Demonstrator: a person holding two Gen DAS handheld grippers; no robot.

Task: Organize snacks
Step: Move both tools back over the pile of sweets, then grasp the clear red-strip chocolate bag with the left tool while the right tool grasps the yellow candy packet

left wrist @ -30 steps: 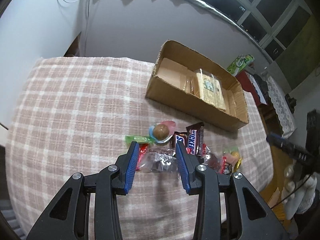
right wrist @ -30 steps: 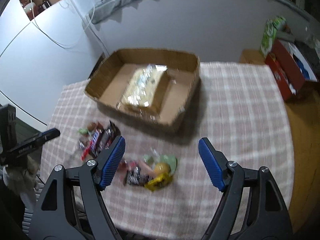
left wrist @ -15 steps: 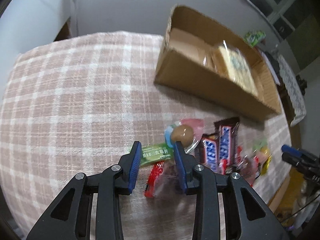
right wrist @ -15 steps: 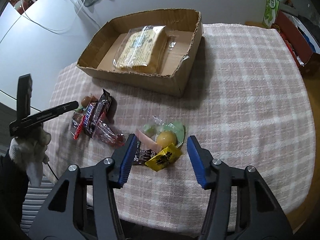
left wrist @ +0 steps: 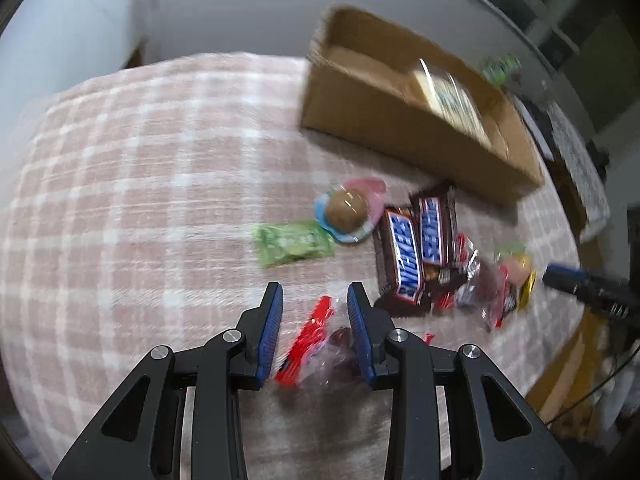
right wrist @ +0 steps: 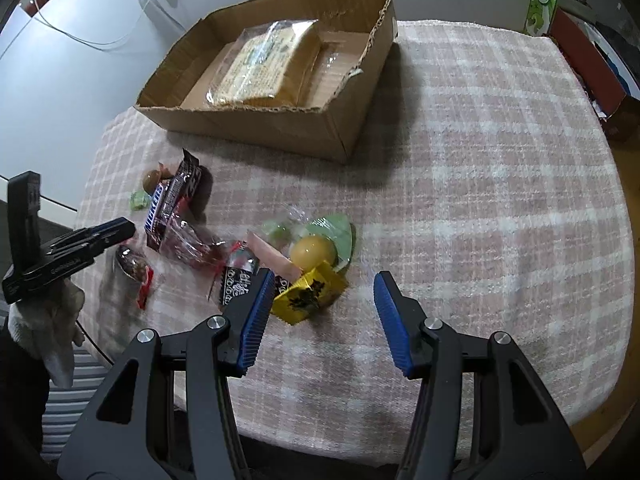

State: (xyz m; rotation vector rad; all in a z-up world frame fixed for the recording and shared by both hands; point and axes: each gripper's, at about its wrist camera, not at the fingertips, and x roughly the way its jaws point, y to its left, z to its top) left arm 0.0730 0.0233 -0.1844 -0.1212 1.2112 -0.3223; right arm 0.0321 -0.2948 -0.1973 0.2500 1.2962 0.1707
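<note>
- Left tongs (left wrist: pixel 315 300): jaws partly open, low over the table (left wrist: pixel 120 184). A clear packet with a red edge (left wrist: pixel 316 340) lies between the blue pads; contact with the pads cannot be told, and nothing is lifted.
- Right tongs (right wrist: pixel 324 292): jaws wide open, holding nothing. The yellow wrapped sweet (right wrist: pixel 308 294) lies just beside the left pad.
- Cardboard box (right wrist: pixel 256 124): far side of the table, open top, with one large clear-wrapped pack (right wrist: pixel 268 64) inside.
- Left cluster: two Snickers bars (left wrist: pixel 416 248) side by side, a green packet (left wrist: pixel 294 242) and a round brown sweet (left wrist: pixel 347 210) to their left.
- Right cluster: a yellow ball sweet (right wrist: pixel 313 252) on a green wrapper, touching the yellow wrapped sweet, with a black patterned packet (right wrist: pixel 236 278) to its left.
- View quality: the left wrist view is motion-blurred.
</note>
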